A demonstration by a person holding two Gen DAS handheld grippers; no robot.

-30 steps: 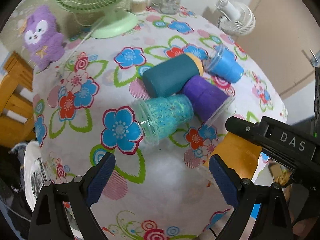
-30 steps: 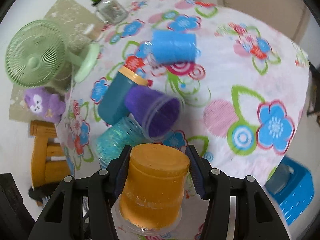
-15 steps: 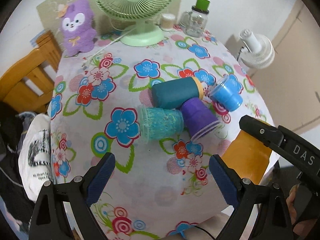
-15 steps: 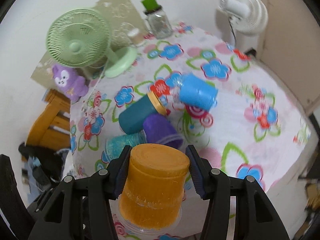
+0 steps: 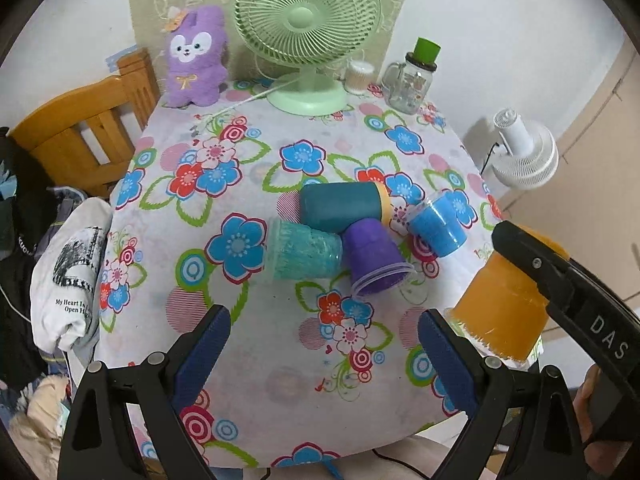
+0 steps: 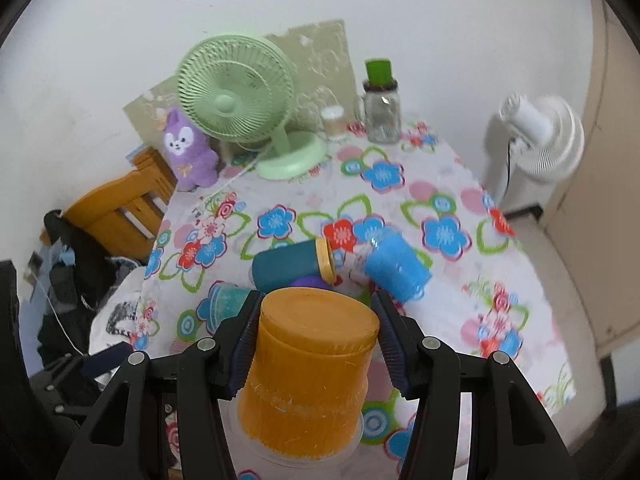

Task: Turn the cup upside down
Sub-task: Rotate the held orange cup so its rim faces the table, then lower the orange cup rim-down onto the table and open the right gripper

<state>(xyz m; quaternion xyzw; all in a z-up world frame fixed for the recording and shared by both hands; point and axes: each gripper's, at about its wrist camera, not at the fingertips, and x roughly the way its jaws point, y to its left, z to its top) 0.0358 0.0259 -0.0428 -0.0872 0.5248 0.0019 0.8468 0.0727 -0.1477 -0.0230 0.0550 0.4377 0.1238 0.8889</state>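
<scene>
My right gripper (image 6: pixel 316 340) is shut on an orange cup (image 6: pixel 308 372), held with its closed base up and its rim down, above the table's near right edge; the cup also shows in the left wrist view (image 5: pixel 504 304). My left gripper (image 5: pixel 324 356) is open and empty over the near part of the floral tablecloth (image 5: pixel 256 364). Several cups lie on their sides mid-table: a dark teal cup (image 5: pixel 340 206), a glittery teal cup (image 5: pixel 304 254), a purple cup (image 5: pixel 374 256) and a blue cup (image 5: pixel 438 226).
A green desk fan (image 5: pixel 306 36), a purple plush toy (image 5: pixel 196 56), a glass jar with a green lid (image 5: pixel 414 78) and a small container (image 5: pixel 358 76) stand at the far edge. A wooden chair (image 5: pixel 84 132) and clothes (image 5: pixel 68 276) are left. A white fan (image 5: pixel 524 156) stands right.
Both grippers have pulled back and up, so the view now takes in the whole table and the wall. The orange cup stays gripped, base up.
</scene>
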